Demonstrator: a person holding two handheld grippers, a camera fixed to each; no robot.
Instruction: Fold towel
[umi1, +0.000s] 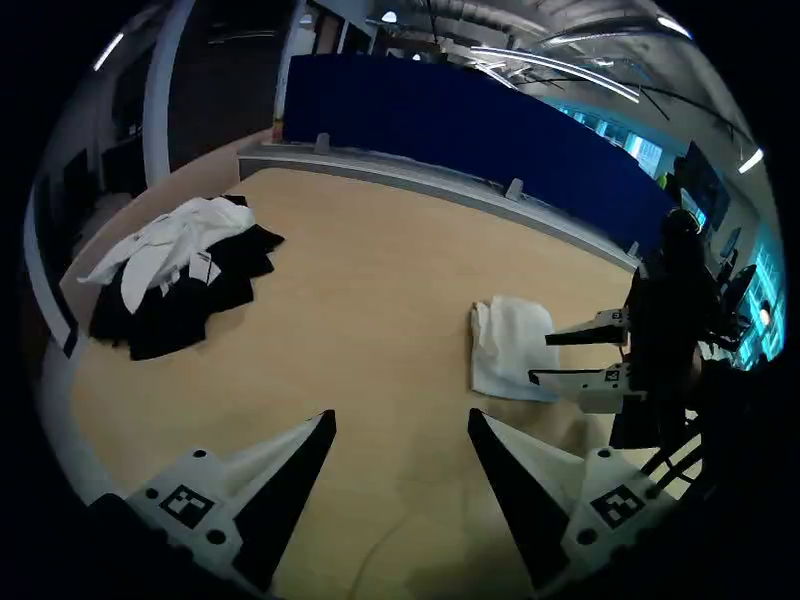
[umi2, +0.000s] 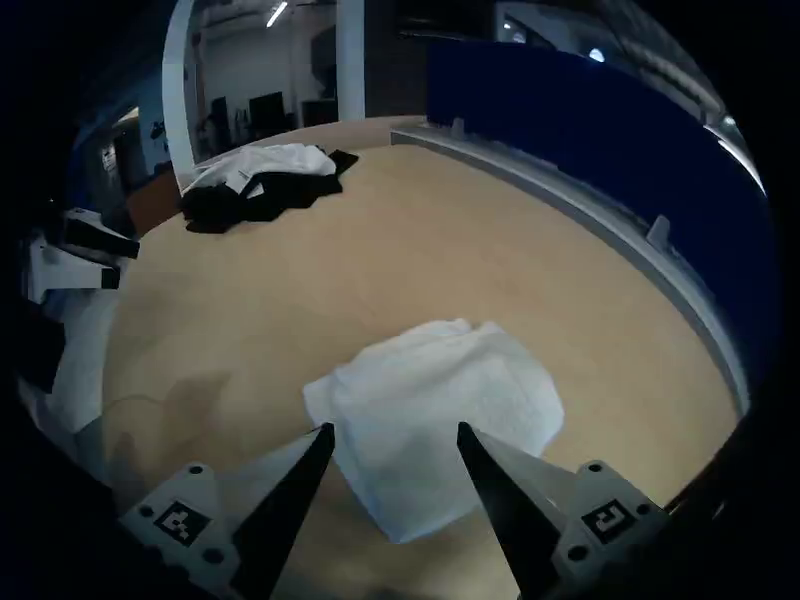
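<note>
On the bench (umi2: 400, 250), a folded towel (umi2: 440, 400) lies just before the right hand-held gripper (umi2: 393, 428); it and the left hand-held gripper (umi1: 400, 413) both gape, empty.

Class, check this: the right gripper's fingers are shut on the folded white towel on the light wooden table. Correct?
Not shut: the right gripper view shows the right gripper open over the folded white towel on the light wooden table.

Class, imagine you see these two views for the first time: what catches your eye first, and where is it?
A folded white towel lies on the pale wooden table, just ahead of the open right gripper. A heap of black and white clothes sits farther off on the table, and a dark blue partition runs behind it.
</note>
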